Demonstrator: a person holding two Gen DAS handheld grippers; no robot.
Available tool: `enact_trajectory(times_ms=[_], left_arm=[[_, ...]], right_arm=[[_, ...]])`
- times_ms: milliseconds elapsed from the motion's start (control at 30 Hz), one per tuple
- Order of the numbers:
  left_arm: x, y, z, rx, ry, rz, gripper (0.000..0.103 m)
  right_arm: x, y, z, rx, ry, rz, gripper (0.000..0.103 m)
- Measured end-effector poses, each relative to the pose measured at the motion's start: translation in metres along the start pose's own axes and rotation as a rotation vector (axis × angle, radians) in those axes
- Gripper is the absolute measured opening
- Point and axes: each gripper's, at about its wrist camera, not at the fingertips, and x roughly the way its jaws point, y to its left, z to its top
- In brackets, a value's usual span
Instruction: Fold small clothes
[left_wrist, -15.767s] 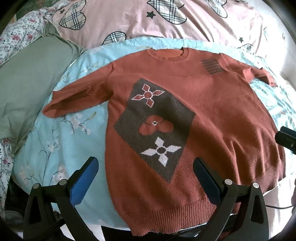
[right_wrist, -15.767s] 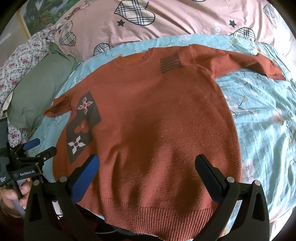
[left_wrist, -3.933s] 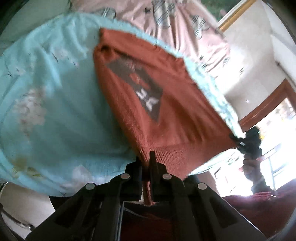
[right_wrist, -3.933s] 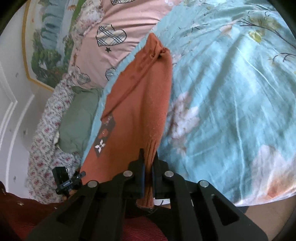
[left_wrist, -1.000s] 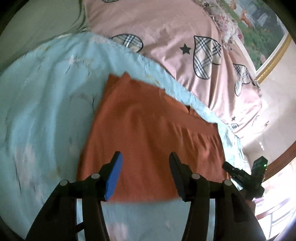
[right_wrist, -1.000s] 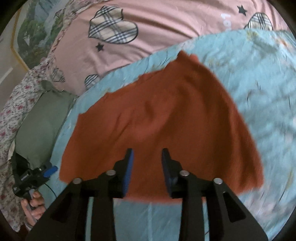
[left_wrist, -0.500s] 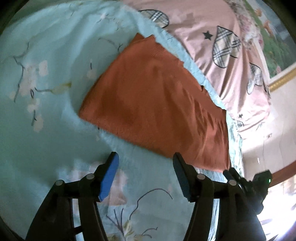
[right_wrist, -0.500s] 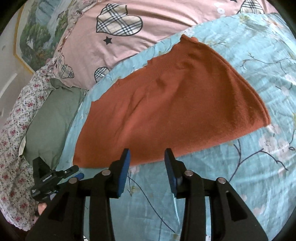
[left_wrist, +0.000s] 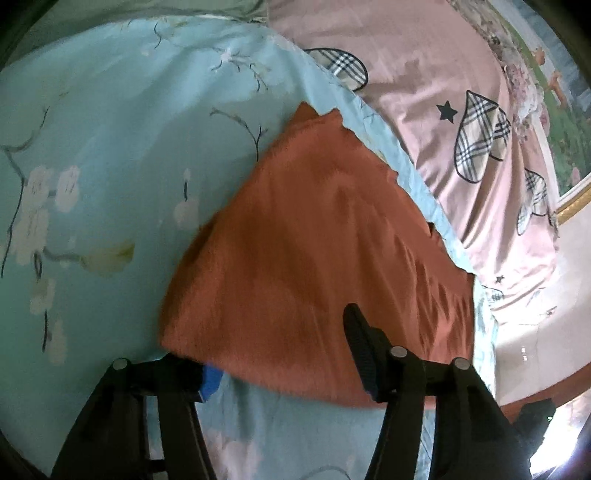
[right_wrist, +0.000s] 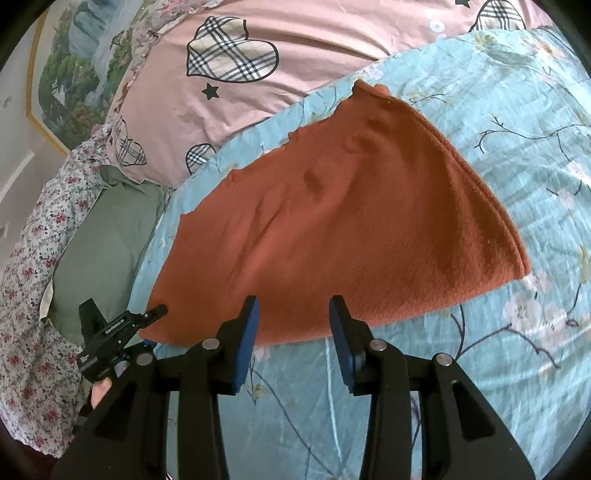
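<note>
A rust-orange sweater (left_wrist: 314, 240) (right_wrist: 351, 229) lies folded, plain side up, on the light blue floral sheet (right_wrist: 517, 155). My left gripper (left_wrist: 284, 363) is at the fold's near left corner. Its left blue pad (left_wrist: 210, 380) is tucked under the knit edge and its right finger (left_wrist: 360, 347) stands over the cloth. The jaws are closing with the edge between them, pads not pressing. The right wrist view shows that left gripper (right_wrist: 122, 328) held by a hand (right_wrist: 101, 387). My right gripper (right_wrist: 295, 332) is open just in front of the sweater's near edge, holding nothing.
A pink quilt with plaid hearts (right_wrist: 258, 74) (left_wrist: 461, 129) borders the sheet at the back. A green pillow (right_wrist: 103, 240) and flowered bedding (right_wrist: 29, 266) lie to the left. A framed landscape painting (right_wrist: 74, 74) hangs on the wall.
The left gripper has sunk onto the sweater's near corner and rolled; one finger now sits under the edge. The right gripper has stayed almost in place. The sweater lies still.
</note>
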Motion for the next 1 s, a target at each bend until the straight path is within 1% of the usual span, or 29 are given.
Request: enact_trajectory(times_ms=[33, 67, 100, 133, 200, 233, 267, 333, 400, 433, 467, 533, 600, 667, 733, 800, 900, 933, 967, 1000], left_arm=[[0.001, -0.003, 0.003, 0.008, -0.008, 0.014, 0.051], [0.002, -0.004, 0.005, 0.014, -0.014, 0.022, 0.034], [0.003, -0.008, 0.008, 0.027, -0.017, 0.026, 0.014], [0.002, -0.014, 0.01, 0.048, -0.018, 0.017, 0.011], [-0.004, -0.033, 0.013, 0.105, -0.044, 0.009, 0.009], [-0.009, -0.052, 0.012, 0.167, -0.062, -0.007, 0.009], [-0.012, -0.065, 0.011, 0.202, -0.066, -0.023, 0.008], [-0.014, -0.101, 0.005, 0.291, -0.066, -0.066, 0.007], [-0.01, -0.136, -0.006, 0.389, -0.058, -0.083, 0.007], [-0.004, -0.154, -0.015, 0.44, -0.049, -0.092, 0.007], [0.003, -0.169, -0.023, 0.484, -0.037, -0.096, 0.007], [0.022, -0.191, -0.042, 0.565, -0.016, -0.081, 0.007], [0.045, -0.202, -0.063, 0.635, 0.01, -0.052, 0.007], [0.06, -0.204, -0.075, 0.659, 0.044, -0.038, 0.007], [0.068, -0.2, -0.081, 0.654, 0.069, -0.047, 0.006], [0.067, -0.197, -0.081, 0.651, 0.065, -0.054, 0.006], [0.06, -0.193, -0.077, 0.645, 0.059, -0.082, 0.006], [0.058, -0.193, -0.074, 0.642, 0.058, -0.093, 0.006], [0.057, -0.194, -0.072, 0.64, 0.058, -0.104, 0.006], [0.055, -0.195, -0.07, 0.642, 0.056, -0.114, 0.006]], right_arm=[[0.002, -0.002, 0.003, -0.001, 0.001, 0.002, 0.041], [0.002, -0.003, 0.006, 0.0, 0.002, 0.006, 0.041], [0.003, -0.005, 0.01, 0.001, 0.005, 0.014, 0.041], [0.004, -0.006, 0.013, 0.001, 0.007, 0.018, 0.041], [0.006, -0.009, 0.024, 0.006, 0.017, 0.036, 0.041], [0.007, -0.011, 0.028, 0.014, 0.024, 0.046, 0.041], [0.008, -0.014, 0.035, 0.024, 0.035, 0.056, 0.041], [0.012, -0.017, 0.048, 0.029, 0.057, 0.068, 0.041], [0.017, -0.017, 0.06, 0.034, 0.08, 0.079, 0.041], [0.021, -0.018, 0.066, 0.04, 0.088, 0.094, 0.041], [0.027, -0.018, 0.073, 0.055, 0.103, 0.13, 0.041], [0.038, -0.018, 0.08, 0.08, 0.132, 0.173, 0.047], [0.058, -0.012, 0.088, 0.074, 0.179, 0.192, 0.063], [0.08, -0.001, 0.093, 0.056, 0.225, 0.207, 0.064], [0.102, 0.009, 0.097, 0.043, 0.273, 0.247, 0.065], [0.13, 0.026, 0.102, 0.023, 0.327, 0.283, 0.066], [0.171, 0.044, 0.109, 0.008, 0.402, 0.29, 0.066], [0.182, 0.05, 0.111, -0.001, 0.411, 0.295, 0.066], [0.19, 0.057, 0.113, -0.02, 0.41, 0.306, 0.06], [0.195, 0.063, 0.116, -0.042, 0.398, 0.303, 0.034]])
